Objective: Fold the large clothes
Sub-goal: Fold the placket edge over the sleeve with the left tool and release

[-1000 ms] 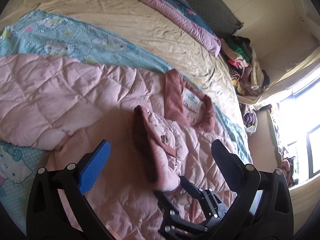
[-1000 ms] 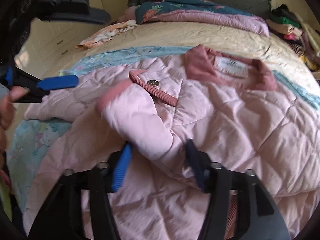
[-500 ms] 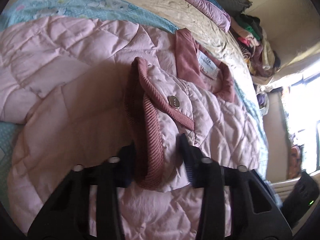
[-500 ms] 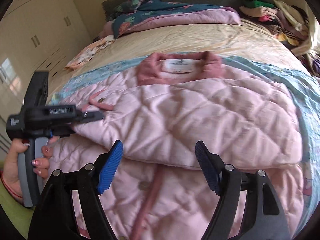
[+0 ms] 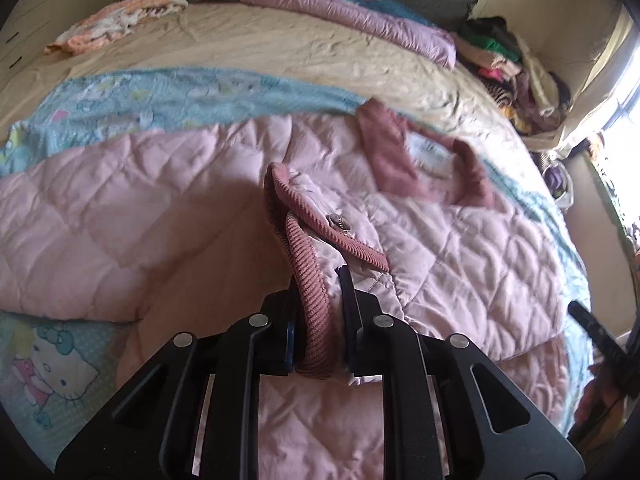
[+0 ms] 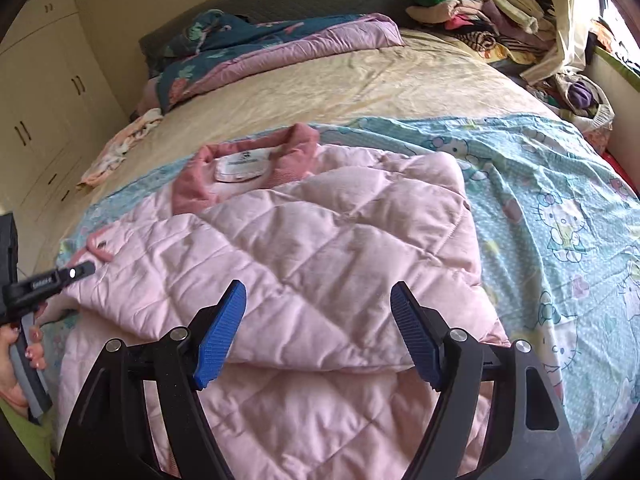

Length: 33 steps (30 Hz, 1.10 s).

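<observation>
Bedroom, messy bed (image 6: pixel 400 76). Pink quilted jacket (image 6: pixel 320 264) lay spread on cartoon-cat sheet (image 6: pixel 560 208), one sleeve folded across front. Left tongs (image 5: pixel 316 320), wide apart a second earlier, had clamped on ribbed cuff (image 5: pixel 312 300), so sleeve fold looked next. Right tongs (image 6: pixel 318 332) swung right, hovered apart, empty. Clothes pile (image 6: pixel 480 12) by window, wardrobe (image 6: pixel 44 92) on left.

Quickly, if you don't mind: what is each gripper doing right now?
Left gripper: shut on the ribbed cuff of the pink quilted jacket.
Right gripper: open, holding nothing, above the jacket.
</observation>
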### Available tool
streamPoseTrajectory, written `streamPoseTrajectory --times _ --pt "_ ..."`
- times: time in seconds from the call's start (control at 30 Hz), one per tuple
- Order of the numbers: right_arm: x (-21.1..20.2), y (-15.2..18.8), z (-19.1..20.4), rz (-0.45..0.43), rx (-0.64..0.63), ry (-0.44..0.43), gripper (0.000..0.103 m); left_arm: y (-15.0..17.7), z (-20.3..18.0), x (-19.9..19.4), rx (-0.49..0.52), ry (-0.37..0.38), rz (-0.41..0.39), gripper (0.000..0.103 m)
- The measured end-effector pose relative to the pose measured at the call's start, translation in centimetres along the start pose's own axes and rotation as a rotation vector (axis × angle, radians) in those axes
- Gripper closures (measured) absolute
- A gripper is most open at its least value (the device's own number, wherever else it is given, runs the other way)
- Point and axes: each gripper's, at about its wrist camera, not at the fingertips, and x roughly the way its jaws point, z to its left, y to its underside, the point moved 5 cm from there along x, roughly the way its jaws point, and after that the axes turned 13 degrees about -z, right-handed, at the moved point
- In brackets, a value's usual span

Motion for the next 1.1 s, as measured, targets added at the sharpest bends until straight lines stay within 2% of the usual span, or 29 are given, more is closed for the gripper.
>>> streamPoseTrajectory --times 0.13,0.37,0.43,0.6,0.73,0.87,0.93,0.97,1.07,1.1 --pt "1.3 0.4 -0.7 0.029 -0.003 0.023 0.029 1.5 1.2 0.8 -0.002 -0.023 0.021 0.092" --pt "3.5 1.9 -3.4 0.106 0.013 0.098 0.029 1.8 1.1 1.2 0.022 -0.027 0.023 0.09" --pt "4.1 2.4 -4.1 0.118 0.028 0.094 0.029 1.9 1.0 1.3 0.021 -0.025 0.025 0.089" --pt "4.7 3.1 -4.6 0.13 0.027 0.108 0.029 2.1 0.7 1.6 0.034 -0.022 0.033 0.084" --pt "3.6 2.6 -3.9 0.119 0.019 0.103 0.029 1.8 0.7 1.1 0.033 -0.024 0.033 0.081" --pt "1.9 1.9 -2.9 0.084 0.053 0.051 0.029 1.5 0.7 0.2 0.049 -0.031 0.017 0.063" --pt "1.1 1.6 -2.5 0.07 0.062 0.04 0.022 1.3 0.7 -0.4 0.044 -0.026 0.012 0.058" --pt "0.7 1.4 -2.2 0.059 0.068 0.035 0.015 1.3 0.6 -0.7 0.039 -0.023 0.009 0.053" --pt "-0.3 0.8 -1.3 0.04 0.073 0.012 0.013 1.1 0.6 -1.6 0.036 -0.032 0.002 0.032" --pt "-0.6 0.6 -0.9 0.032 0.069 0.008 0.011 1.1 0.6 -1.9 0.028 -0.024 -0.001 0.021"
